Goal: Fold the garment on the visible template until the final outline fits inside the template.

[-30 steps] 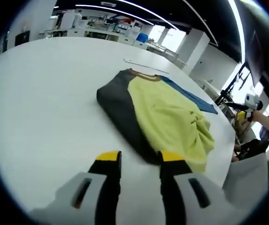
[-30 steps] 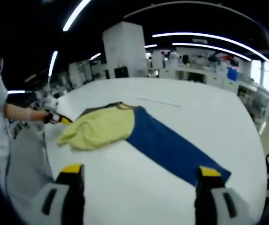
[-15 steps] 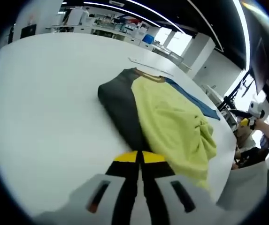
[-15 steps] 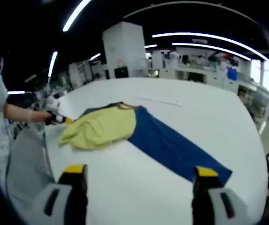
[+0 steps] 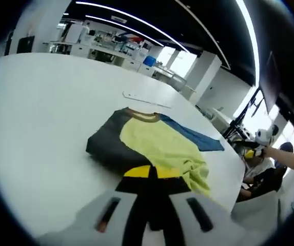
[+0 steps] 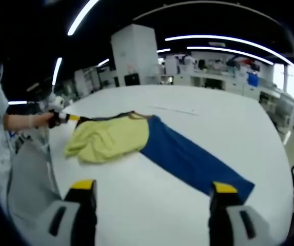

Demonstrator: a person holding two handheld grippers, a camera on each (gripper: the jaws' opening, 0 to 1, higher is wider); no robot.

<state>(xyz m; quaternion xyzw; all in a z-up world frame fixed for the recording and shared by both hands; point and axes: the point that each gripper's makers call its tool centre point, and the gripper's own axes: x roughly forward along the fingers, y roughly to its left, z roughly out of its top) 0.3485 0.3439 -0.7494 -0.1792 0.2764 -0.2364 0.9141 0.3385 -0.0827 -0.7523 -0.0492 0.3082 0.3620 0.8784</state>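
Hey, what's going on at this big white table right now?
A person is folding a garment on a white table with two handheld claws. The left claw is shut at the dark sleeve, seemingly gripping it. The right claw hangs open short of the outstretched blue sleeve. The yellow body is bunched, so folding looks unfinished.

White table (image 5: 39, 102) — lab benches (image 6: 223, 77) behind

We see a garment (image 5: 152, 146) in three plain blocks: yellow-green body, dark grey sleeve, blue sleeve (with a tan collar band). The desk (image 5: 44, 102) under it is plain white. Our fingers (image 6: 83, 185) are black, tipped yellow.
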